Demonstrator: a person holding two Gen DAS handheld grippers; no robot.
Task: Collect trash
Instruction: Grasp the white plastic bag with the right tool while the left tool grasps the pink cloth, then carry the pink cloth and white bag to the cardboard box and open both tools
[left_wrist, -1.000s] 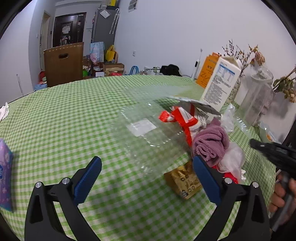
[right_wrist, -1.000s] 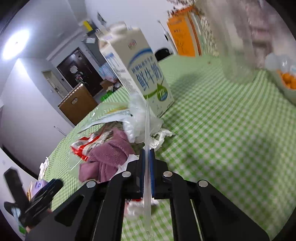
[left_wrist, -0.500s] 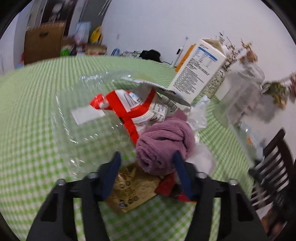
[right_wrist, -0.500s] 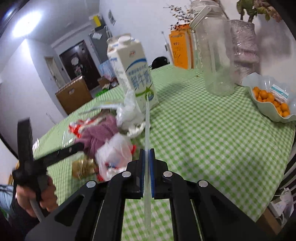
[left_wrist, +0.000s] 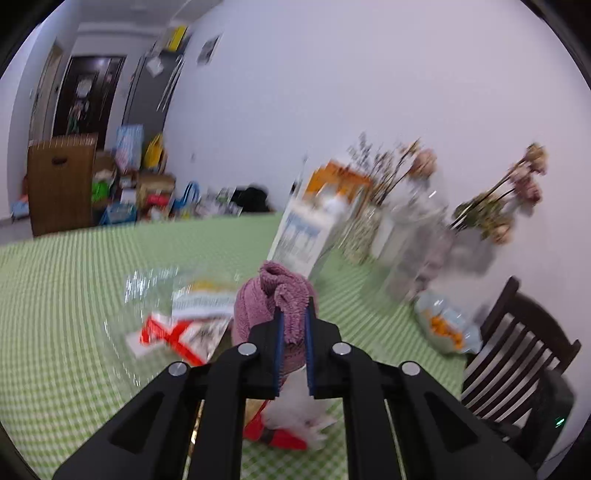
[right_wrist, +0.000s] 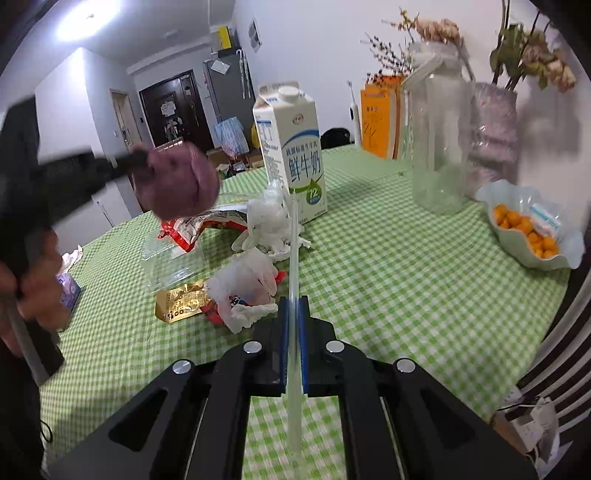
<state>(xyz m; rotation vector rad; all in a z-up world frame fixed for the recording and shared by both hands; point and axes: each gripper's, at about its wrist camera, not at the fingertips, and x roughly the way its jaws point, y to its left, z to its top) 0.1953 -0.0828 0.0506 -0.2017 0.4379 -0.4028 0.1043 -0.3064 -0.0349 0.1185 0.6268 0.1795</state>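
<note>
milk carton (right_wrist: 293, 155) printed 鲜牛奶, 72°C

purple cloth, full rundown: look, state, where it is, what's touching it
The purple cloth is a mauve, ribbed, terry-like fabric bunched into a soft rounded wad with folds at the top. The left claw, whose jaws have just been closing, pinches a fold of it between its blue pads. In the right wrist view it hangs in the air, clear of the wrappers and the green checked tablecloth below. Nothing else appears to touch it. Edges are motion-blurred.
</note>
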